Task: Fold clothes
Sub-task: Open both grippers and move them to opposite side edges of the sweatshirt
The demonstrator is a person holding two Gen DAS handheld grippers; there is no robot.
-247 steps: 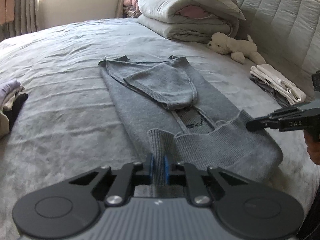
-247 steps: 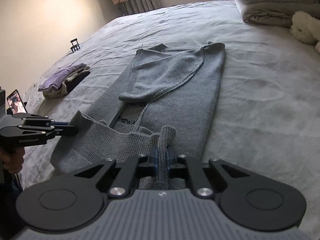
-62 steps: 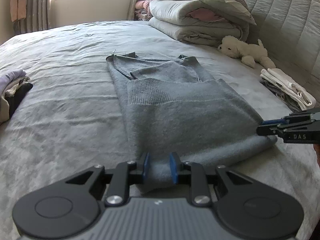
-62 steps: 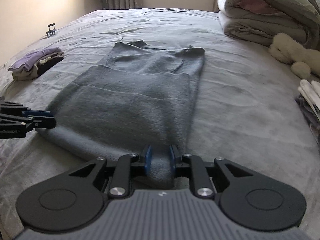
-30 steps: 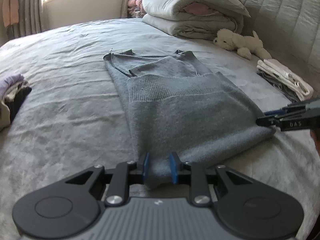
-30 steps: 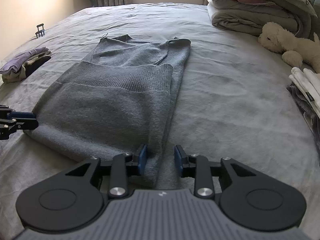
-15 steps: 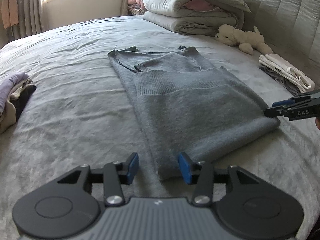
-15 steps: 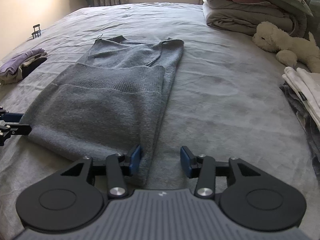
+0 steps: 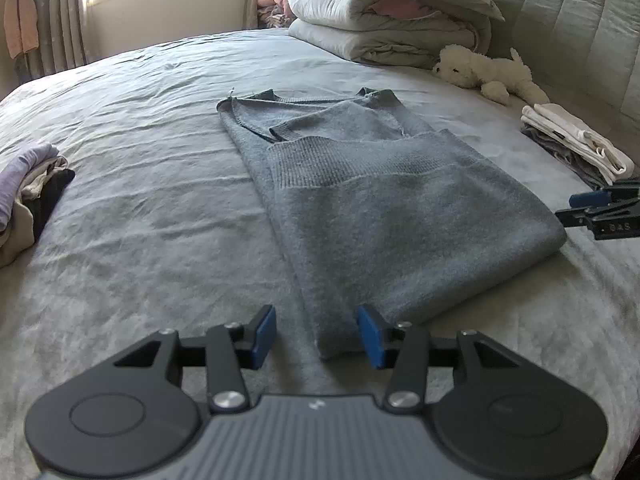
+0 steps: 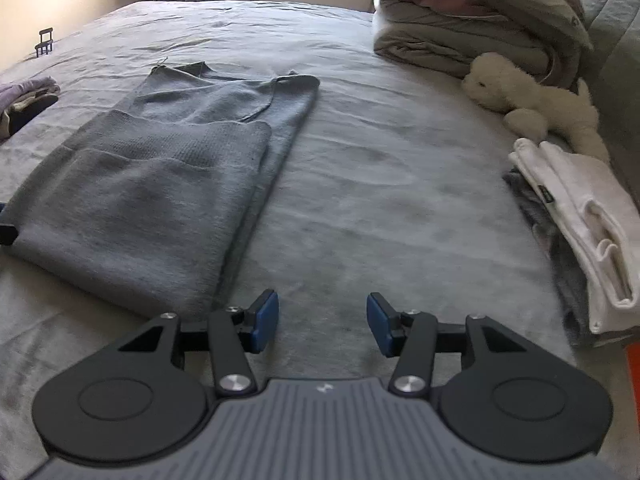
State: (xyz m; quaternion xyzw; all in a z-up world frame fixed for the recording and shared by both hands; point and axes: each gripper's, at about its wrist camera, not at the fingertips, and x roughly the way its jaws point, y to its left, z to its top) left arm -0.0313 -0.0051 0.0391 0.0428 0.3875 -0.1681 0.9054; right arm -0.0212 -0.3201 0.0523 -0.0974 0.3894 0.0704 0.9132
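Note:
A grey knit sweater (image 9: pixel 380 208) lies flat on the bed, its lower half folded up over the chest so the ribbed hem runs across the middle. My left gripper (image 9: pixel 317 336) is open at the near left corner of the fold. That corner lies loose between the blue pads, which do not press on it. My right gripper (image 10: pixel 323 323) has its jaws opening over bare sheet, with nothing between them. The sweater (image 10: pixel 152 192) ends just left of its left pad. The right gripper (image 9: pixel 600 212) also shows at the sweater's right corner in the left wrist view.
A folded duvet pile (image 9: pixel 384 28) and a white plush toy (image 10: pixel 528 100) sit at the far right by the padded headboard (image 9: pixel 580 20). A stack of folded white and grey clothes (image 10: pixel 580 216) lies right of the sweater. A purple and black clothes heap (image 9: pixel 28 192) lies left.
Both grippers have opened and let go of the sweater's near fold, which now rests on the bed. The right gripper has shifted right, off the sweater's corner.

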